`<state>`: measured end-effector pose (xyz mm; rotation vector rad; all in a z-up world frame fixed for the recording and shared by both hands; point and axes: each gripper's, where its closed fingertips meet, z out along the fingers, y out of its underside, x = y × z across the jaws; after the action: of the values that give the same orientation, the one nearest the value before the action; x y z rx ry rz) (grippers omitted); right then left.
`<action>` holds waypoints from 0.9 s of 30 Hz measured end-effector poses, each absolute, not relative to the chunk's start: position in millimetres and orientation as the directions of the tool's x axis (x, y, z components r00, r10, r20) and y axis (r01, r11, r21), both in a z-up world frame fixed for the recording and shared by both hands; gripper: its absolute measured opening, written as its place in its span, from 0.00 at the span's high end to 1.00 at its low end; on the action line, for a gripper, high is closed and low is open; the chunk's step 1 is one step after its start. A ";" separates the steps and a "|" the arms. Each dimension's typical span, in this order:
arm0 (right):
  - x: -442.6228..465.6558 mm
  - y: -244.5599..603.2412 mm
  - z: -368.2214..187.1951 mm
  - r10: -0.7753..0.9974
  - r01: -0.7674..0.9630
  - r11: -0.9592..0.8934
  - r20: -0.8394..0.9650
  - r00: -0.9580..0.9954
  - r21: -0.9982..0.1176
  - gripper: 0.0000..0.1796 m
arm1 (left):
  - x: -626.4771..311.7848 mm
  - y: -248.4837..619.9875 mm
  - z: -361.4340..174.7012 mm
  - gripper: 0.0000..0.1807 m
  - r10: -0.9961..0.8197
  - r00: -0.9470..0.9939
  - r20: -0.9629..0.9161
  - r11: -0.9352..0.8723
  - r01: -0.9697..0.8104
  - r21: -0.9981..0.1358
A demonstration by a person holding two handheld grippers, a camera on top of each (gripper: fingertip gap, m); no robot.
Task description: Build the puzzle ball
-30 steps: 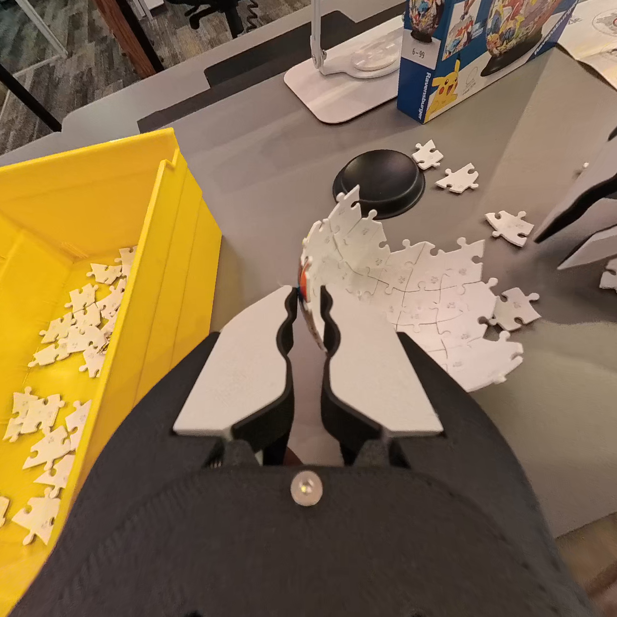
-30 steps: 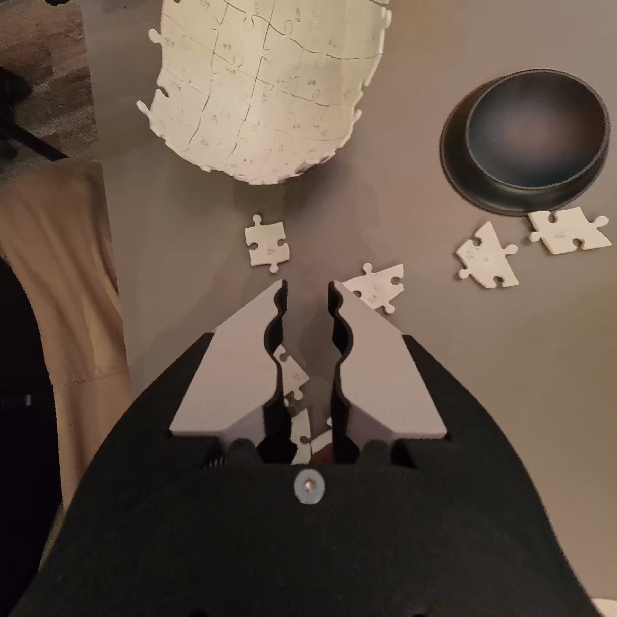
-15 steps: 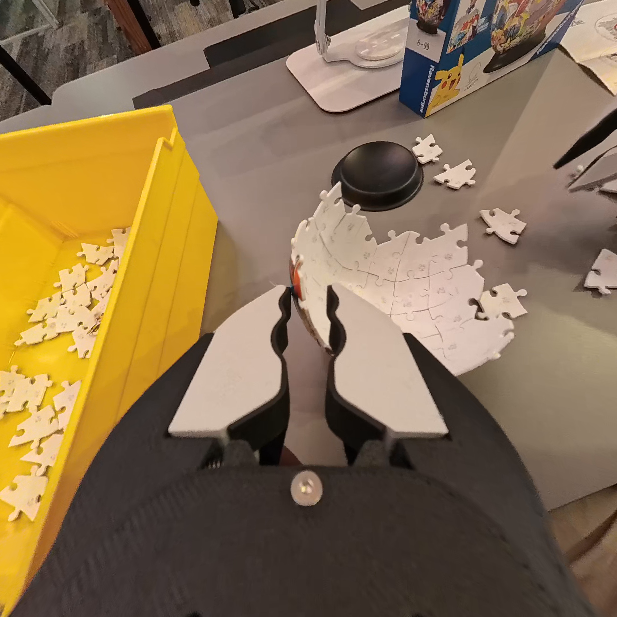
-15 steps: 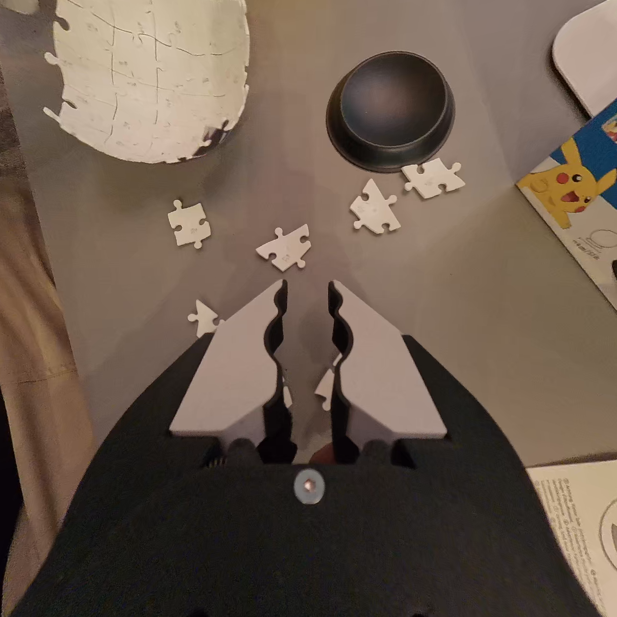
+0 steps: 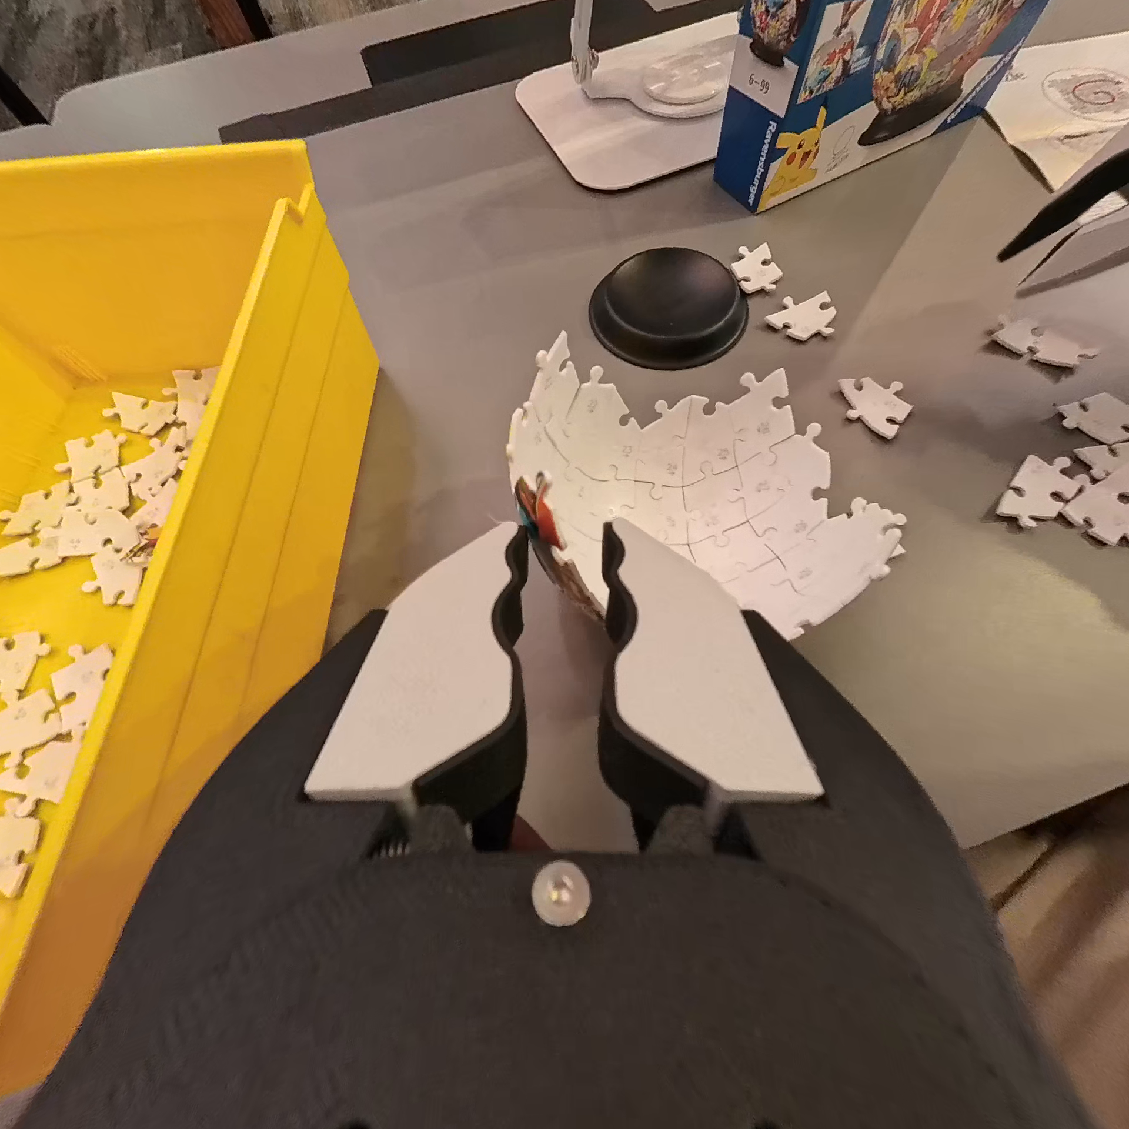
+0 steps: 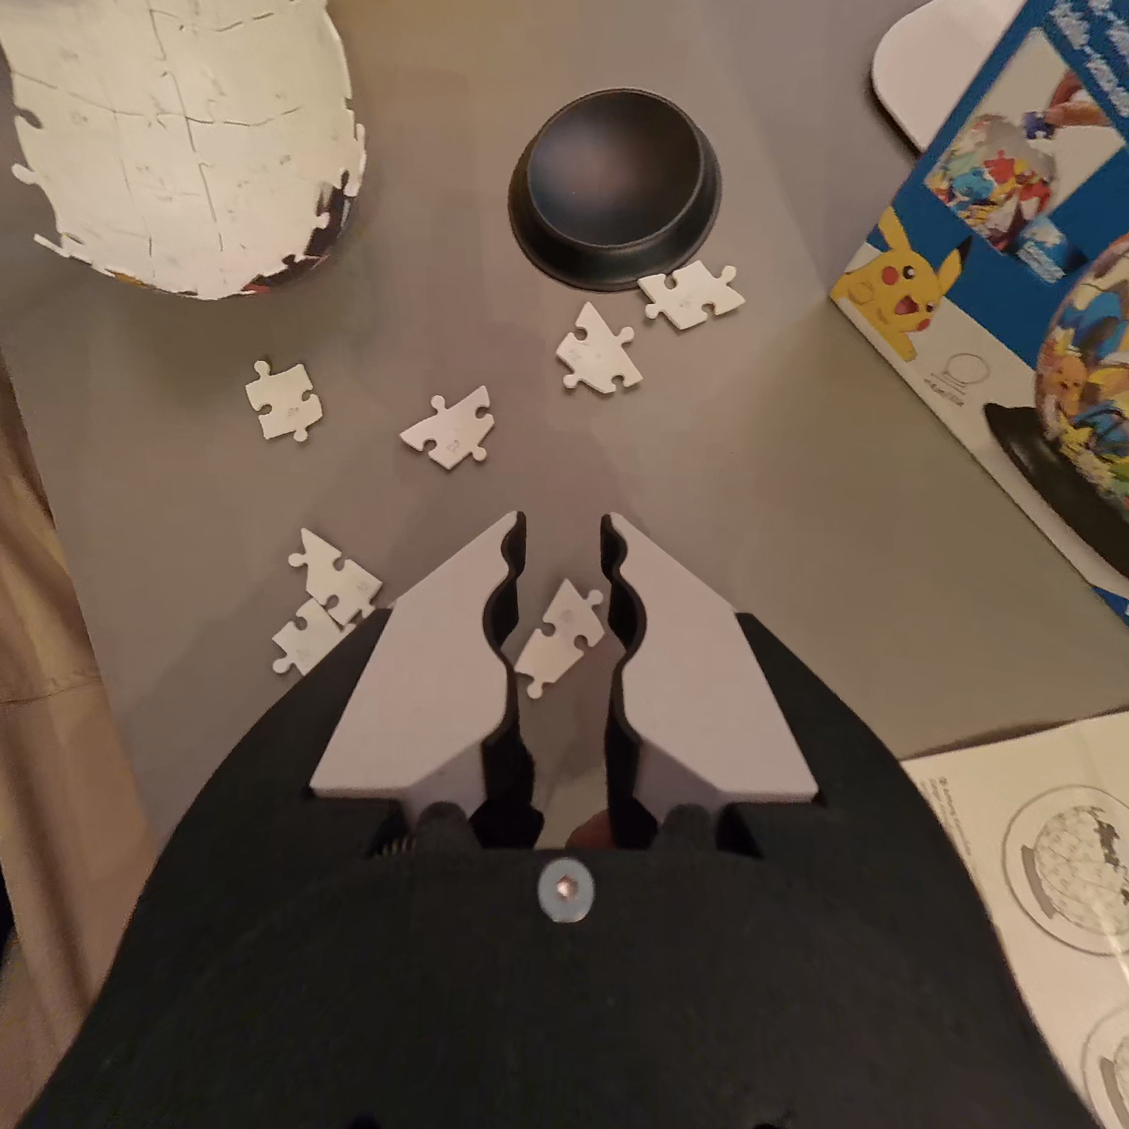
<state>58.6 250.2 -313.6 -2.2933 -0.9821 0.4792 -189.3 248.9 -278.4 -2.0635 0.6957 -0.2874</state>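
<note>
The half-built puzzle ball [image 5: 702, 482] is a white bowl-shaped shell lying on the grey table, with a coloured outer face at its near rim. My left gripper [image 5: 562, 531] is open, and the shell's near rim stands in the gap between its fingers. In the right wrist view the shell [image 6: 177, 140] is at the top left. My right gripper [image 6: 562, 522] is open and empty above the table, and a loose white piece [image 6: 559, 635] lies beneath its gap. Its fingertips also show in the left wrist view [image 5: 1069, 238]. The black round stand [image 5: 669, 299] sits behind the shell.
A yellow bin [image 5: 263, 427] with several white pieces stands to the left. Loose pieces [image 6: 449, 437] are scattered between the shell and the stand [image 6: 614, 177]. The blue puzzle box [image 6: 977, 244] and an instruction sheet [image 6: 1038, 886] lie at the right. A white base plate [image 5: 611, 122] is behind. The loose white piece [image 6: 559, 635] is about 5 cm from my right fingertips and 30 cm from my left. Look for it in the left wrist view [image 5: 1034, 344] too.
My left gripper's fingers have spread apart around the shell's rim, and the shell has settled flatter on the table. My right gripper has pulled back from the shell over the loose pieces.
</note>
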 end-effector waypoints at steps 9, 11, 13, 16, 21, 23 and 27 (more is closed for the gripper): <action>96.3 257.6 -306.0 0.690 0.488 -0.584 -0.079 0.720 -0.649 0.87 | -187.9 239.0 -277.6 0.86 -0.580 0.814 -0.043 -0.436 -0.355 -0.827; 101.5 256.2 -307.9 0.688 0.496 -0.591 -0.076 0.722 -0.636 0.87 | -187.7 237.2 -277.5 0.85 -0.578 0.815 -0.034 -0.441 -0.347 -0.828; 104.5 254.6 -309.9 0.690 0.507 -0.593 -0.070 0.720 -0.626 0.87 | -187.4 235.3 -277.7 0.85 -0.575 0.817 -0.027 -0.445 -0.341 -0.828; 103.8 251.1 -309.8 0.701 0.519 -0.588 -0.071 0.709 -0.621 0.87 | -187.6 233.1 -277.2 0.85 -0.571 0.821 -0.026 -0.445 -0.336 -0.830; 100.4 240.1 -316.9 0.731 0.569 -0.581 -0.065 0.680 -0.583 0.87 | -186.9 228.2 -276.9 0.84 -0.569 0.822 -0.007 -0.451 -0.320 -0.833; 100.9 234.8 -320.9 0.739 0.591 -0.578 -0.053 0.672 -0.563 0.87 | -187.4 226.7 -277.4 0.84 -0.568 0.823 -0.003 -0.455 -0.317 -0.832; 98.8 218.9 -324.5 0.764 0.624 -0.562 -0.051 0.644 -0.543 0.87 | -186.5 223.5 -277.4 0.84 -0.567 0.824 0.009 -0.459 -0.307 -0.833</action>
<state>98.8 218.9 -324.5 -2.3793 -1.0847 0.3861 -186.5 223.5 -277.4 -2.0814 0.6411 -0.3560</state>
